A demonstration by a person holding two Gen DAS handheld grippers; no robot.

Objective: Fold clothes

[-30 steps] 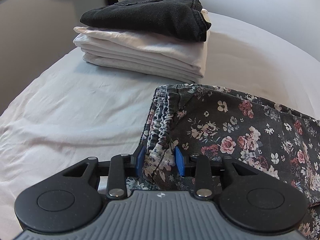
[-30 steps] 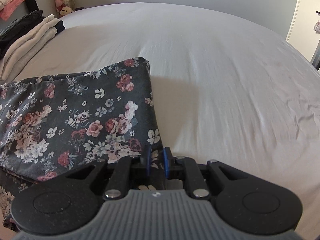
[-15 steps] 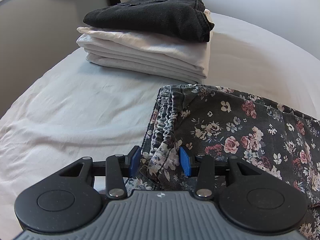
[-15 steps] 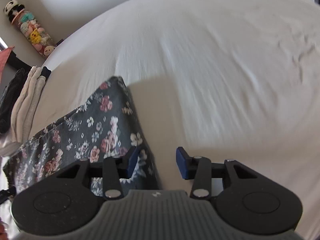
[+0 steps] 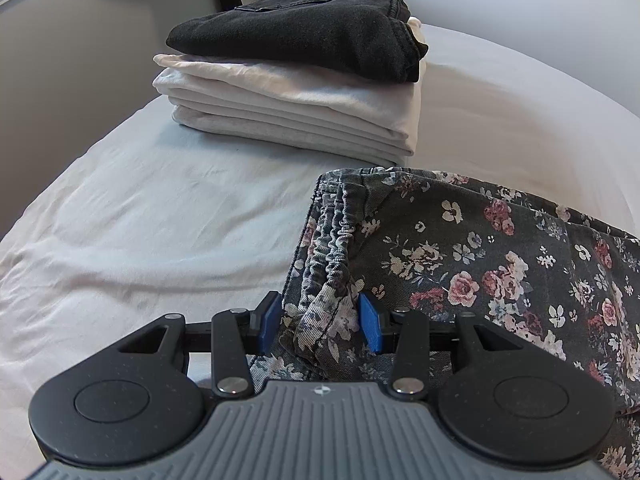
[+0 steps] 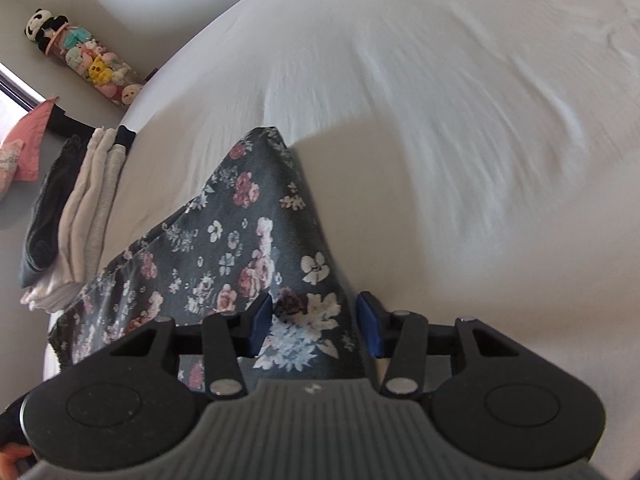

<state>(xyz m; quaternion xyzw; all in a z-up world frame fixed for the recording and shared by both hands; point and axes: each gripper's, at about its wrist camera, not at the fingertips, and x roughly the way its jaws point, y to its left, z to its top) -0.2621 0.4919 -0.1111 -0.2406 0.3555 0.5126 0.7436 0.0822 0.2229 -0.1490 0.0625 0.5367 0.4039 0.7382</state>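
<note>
One pair of floral pants (image 5: 500,272) lies folded on the white bed sheet (image 5: 140,220), long axis running across from the elastic waistband (image 5: 332,236) by the left gripper (image 5: 320,320) toward the far corner near the right gripper (image 6: 310,320). Behind it sits one stack: black jeans (image 5: 312,28) on top of folded white clothes (image 5: 300,116). Both grippers tilt downward. Both sets of jaws have just been opening and now stand released, fabric loose between the pads.

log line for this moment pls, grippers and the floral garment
left gripper: open, floral garment waistband between pads | right gripper: open over the garment's other end | folded stack: behind, on bed
</note>
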